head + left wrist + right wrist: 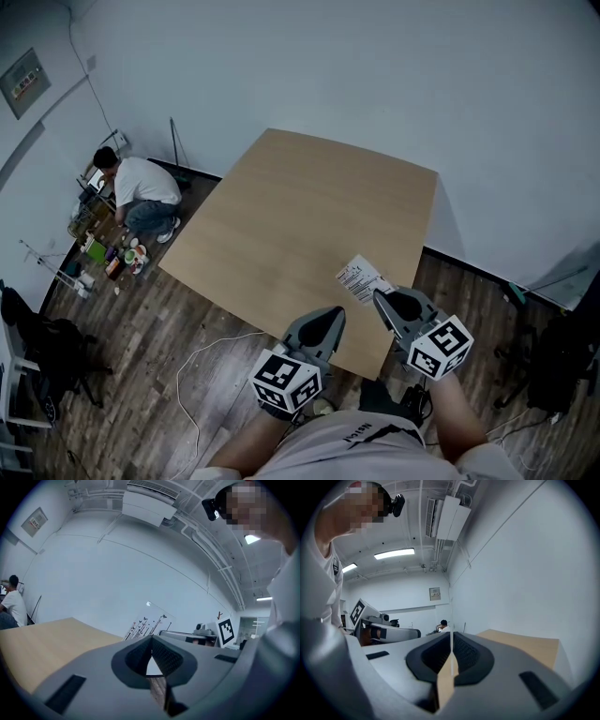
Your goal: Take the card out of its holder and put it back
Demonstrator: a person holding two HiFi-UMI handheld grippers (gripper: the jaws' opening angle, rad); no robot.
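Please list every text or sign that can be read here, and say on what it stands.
Printed lines on the card in the right gripper: too small to read.
Wall plaque: too small to read.
Shirt print: blurred.
No text is legible.

Table [309, 206] matt pale wood, floor [169, 319] dark wood planks, card [362, 278] smooth white w/ print.
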